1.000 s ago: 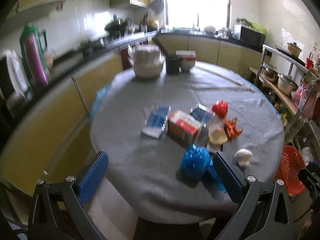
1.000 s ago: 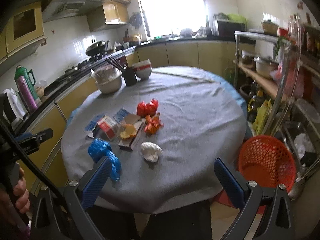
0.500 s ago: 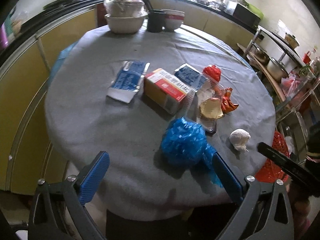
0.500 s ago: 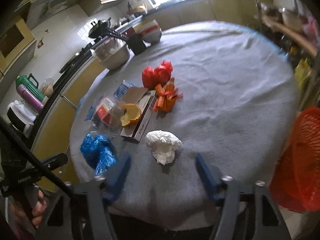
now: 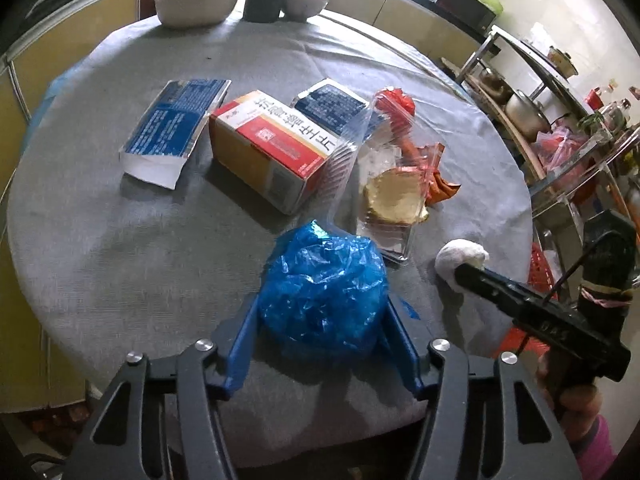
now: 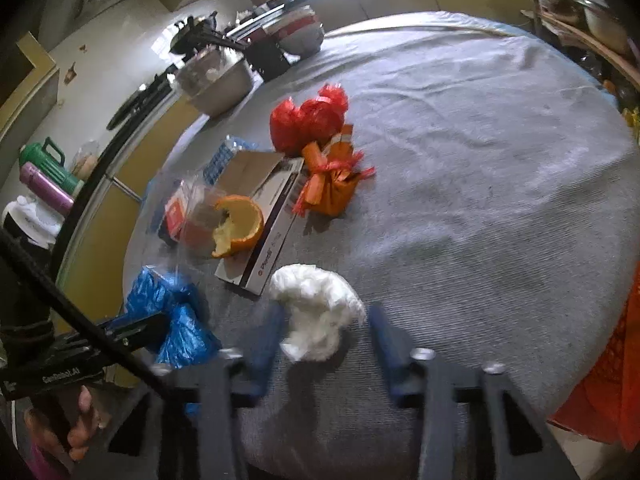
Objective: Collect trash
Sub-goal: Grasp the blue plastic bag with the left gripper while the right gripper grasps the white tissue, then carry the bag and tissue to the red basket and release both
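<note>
Left hand-held gripper (image 5: pixel 324 316) just closing, pads touching blue bag (image 5: pixel 324 292) near worktop (image 5: pixel 120 248) edge; right hand-held gripper (image 6: pixel 322 336) closing, astride white wad (image 6: pixel 316 316), contact unclear. Risk: crinkled plastic slipping free, wad nudged off edge.

The right gripper (image 6: pixel 326 340) is smeared by motion blur, so whether its pads touch the white wad (image 6: pixel 316 316) between them is unclear. The blue bag (image 5: pixel 324 292) hides the left gripper's (image 5: pixel 323 320) fingertips. At the right edge, the red basket (image 6: pixel 608 384) is cut off. Printing on the far blue carton (image 5: pixel 176 124) is too small to read, perhaps a label.
</note>
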Demonstrator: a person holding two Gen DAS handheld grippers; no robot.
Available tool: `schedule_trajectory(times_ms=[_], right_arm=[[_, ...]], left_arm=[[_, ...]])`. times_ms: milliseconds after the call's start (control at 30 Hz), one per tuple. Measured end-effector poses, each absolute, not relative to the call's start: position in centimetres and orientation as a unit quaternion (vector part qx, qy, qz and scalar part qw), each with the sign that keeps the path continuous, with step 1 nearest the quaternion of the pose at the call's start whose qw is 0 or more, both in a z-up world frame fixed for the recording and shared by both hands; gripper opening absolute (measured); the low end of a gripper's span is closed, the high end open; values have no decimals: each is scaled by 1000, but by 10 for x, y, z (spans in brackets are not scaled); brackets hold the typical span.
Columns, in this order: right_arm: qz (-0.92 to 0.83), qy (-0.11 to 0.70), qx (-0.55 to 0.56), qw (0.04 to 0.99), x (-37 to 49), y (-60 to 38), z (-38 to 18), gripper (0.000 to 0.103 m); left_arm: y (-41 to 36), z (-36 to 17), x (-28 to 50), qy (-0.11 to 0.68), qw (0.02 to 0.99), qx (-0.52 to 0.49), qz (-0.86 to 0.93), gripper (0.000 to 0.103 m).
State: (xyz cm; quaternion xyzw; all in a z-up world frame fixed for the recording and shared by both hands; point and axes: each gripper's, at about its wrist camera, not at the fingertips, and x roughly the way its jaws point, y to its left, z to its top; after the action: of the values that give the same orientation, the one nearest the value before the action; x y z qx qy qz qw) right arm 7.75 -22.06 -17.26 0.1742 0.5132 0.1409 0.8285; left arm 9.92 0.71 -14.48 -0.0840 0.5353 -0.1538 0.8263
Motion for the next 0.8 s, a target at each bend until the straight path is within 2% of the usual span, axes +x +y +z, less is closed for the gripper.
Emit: schedule_trajectory(times_ms=[133, 333, 500, 800], right_arm=[[144, 502, 164, 837, 74, -215, -169, 30], [145, 487, 173, 844, 60, -221, -161, 30], [146, 472, 192, 848, 46, -233, -155, 30], [132, 435, 224, 862, 23, -266, -137, 30]], left_arm=[[5, -145, 98, 524, 832, -77, -162, 52], [6, -139, 90, 514, 837, -77, -172, 43], [4, -131, 72, 512, 834, -78, -189, 42], [-30, -85, 42, 457, 856, -17, -240, 42]])
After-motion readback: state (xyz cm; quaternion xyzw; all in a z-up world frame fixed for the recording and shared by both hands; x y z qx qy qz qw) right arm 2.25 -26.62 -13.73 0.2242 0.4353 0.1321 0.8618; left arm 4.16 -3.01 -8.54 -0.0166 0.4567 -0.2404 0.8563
